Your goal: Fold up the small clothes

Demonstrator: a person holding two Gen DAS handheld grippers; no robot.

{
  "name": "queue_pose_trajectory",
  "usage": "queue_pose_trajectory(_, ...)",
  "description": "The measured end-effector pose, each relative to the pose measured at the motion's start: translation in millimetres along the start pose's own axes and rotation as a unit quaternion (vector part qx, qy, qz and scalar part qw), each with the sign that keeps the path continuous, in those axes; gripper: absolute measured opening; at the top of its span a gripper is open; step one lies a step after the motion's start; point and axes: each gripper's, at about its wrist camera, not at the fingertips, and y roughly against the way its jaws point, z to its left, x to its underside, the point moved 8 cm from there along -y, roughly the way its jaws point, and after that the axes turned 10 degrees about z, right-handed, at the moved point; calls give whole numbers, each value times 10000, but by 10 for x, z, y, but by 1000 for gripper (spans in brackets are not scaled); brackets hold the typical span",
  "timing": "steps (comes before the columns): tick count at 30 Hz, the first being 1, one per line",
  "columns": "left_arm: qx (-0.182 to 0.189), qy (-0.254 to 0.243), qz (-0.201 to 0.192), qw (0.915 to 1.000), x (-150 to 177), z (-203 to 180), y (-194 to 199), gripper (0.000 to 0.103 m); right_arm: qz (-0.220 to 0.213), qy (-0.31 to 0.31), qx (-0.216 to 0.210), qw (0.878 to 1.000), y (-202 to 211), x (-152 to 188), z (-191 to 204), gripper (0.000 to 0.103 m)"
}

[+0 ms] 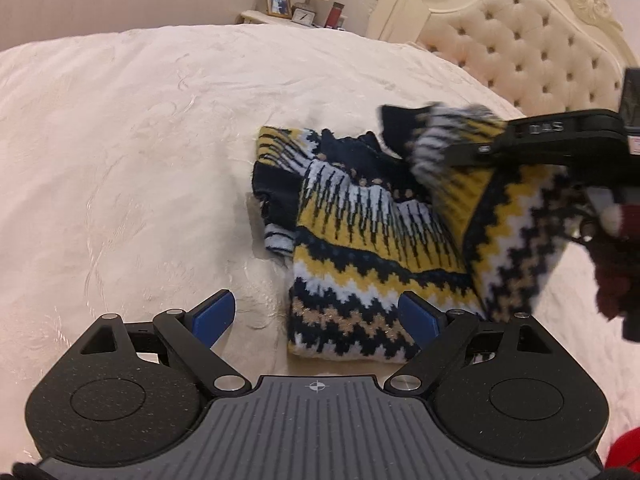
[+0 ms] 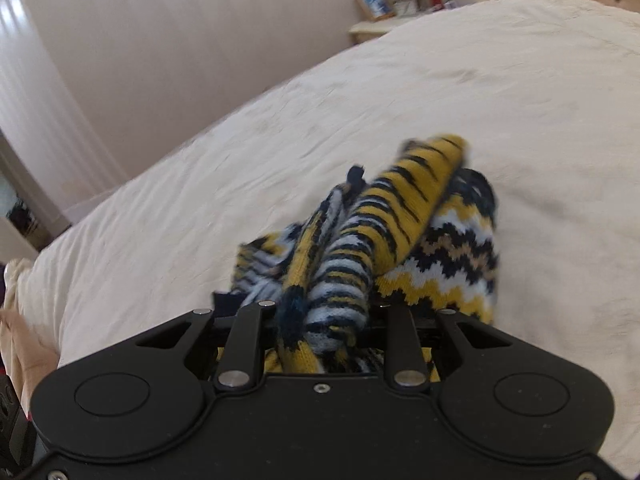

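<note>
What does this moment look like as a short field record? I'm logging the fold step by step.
surface: cream bedspread
garment: patterned knit sweater, partly folded, yellow, navy and white zigzags
left claw: open, nothing between its blue pads, hovering at the sweater's near edge
right claw: closed on a bunched part of the sweater, lifting it off the bed
background: tufted headboard, nightstand with picture frame

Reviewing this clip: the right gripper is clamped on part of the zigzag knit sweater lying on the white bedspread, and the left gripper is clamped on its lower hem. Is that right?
Not quite. The left gripper holds nothing: in the left wrist view its blue pads stand wide apart above the bedspread. The right gripper is indeed clamped on the sweater.
</note>
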Motion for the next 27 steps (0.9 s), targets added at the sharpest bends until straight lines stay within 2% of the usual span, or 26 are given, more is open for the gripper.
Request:
queue_pose_trajectory(9, 195, 326, -34, 9993, 91, 188, 10, 89, 271, 516, 553, 9968, -438, 93, 432, 36)
queue_pose_trajectory(11, 191, 345, -69, 9992, 78, 210, 35, 89, 344, 572, 551, 9962, -526, 108, 490, 43)
queue_pose_trajectory(14, 210, 398, -110, 9989, 66, 233, 58, 89, 253, 576, 196, 9978, -507, 98, 558, 56)
queue_pose_trajectory(18, 239, 449, -108, 9986, 80, 229, 77, 89, -100, 437, -680, 9967, -251, 18, 599, 56)
queue_pose_trajectory(20, 256, 466, -98, 9985, 78, 236, 76, 89, -350, 403, -812, 9953, -41, -22, 535, 56)
queue_pose_trajectory(23, 252, 445, -73, 9987, 56, 234, 91, 89, -587, 537, -637, 9948, 227, 13, 391, 57)
queue_pose_trajectory(27, 284, 557, -95, 9980, 5, 277, 145, 89, -726, 1248, 31, 9895, 430, 195, 274, 58)
